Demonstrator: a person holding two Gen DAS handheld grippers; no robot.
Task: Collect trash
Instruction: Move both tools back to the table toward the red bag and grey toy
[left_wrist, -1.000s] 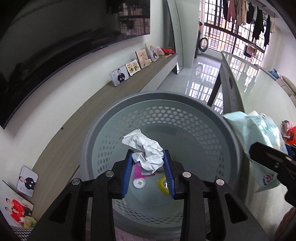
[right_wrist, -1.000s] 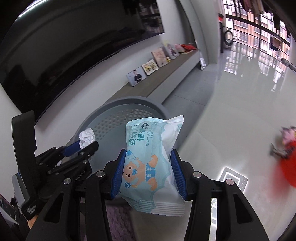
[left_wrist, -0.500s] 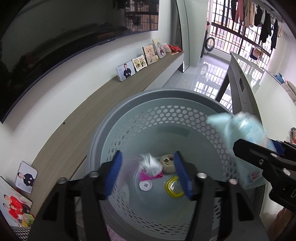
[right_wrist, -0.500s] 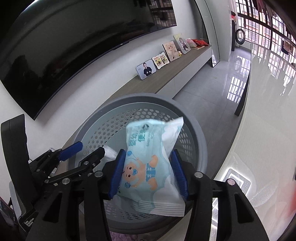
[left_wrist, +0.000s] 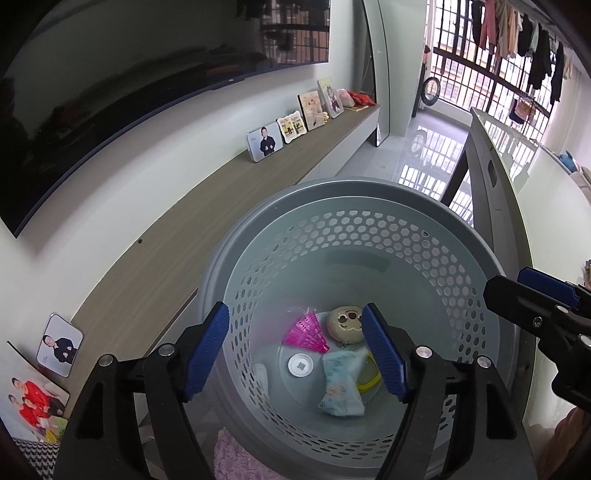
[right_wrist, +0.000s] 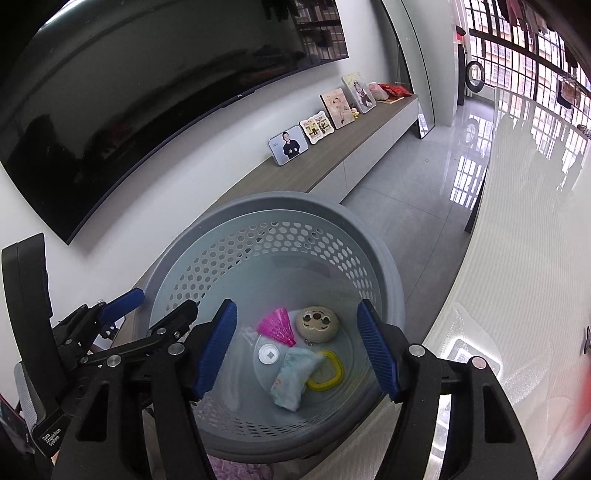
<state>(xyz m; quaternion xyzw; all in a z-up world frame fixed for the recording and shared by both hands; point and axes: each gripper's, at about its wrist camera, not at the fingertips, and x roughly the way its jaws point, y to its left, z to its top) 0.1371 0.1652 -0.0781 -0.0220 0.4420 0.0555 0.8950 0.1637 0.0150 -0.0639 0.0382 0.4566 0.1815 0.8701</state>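
Basket (left_wrist: 236, 266), one and grey with a perforated wall, holds on its floor one wipes pack (left_wrist: 341, 384) whose long axis runs from 12 to 6 o'clock, one pink fan (left_wrist: 306, 331) at 11 o'clock from it, one round plush (left_wrist: 346, 325) at 12 and one yellow ring (right_wrist: 327, 371) at 3. Left gripper (left_wrist: 295, 352) and right gripper (right_wrist: 297, 352) both hang over the rim pointing down inside, each spread wide and holding nothing.

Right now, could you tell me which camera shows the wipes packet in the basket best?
The right wrist view: the wipes packet lies unobstructed between the open jaws. The left wrist view shows it too, but nearer one blue pad.
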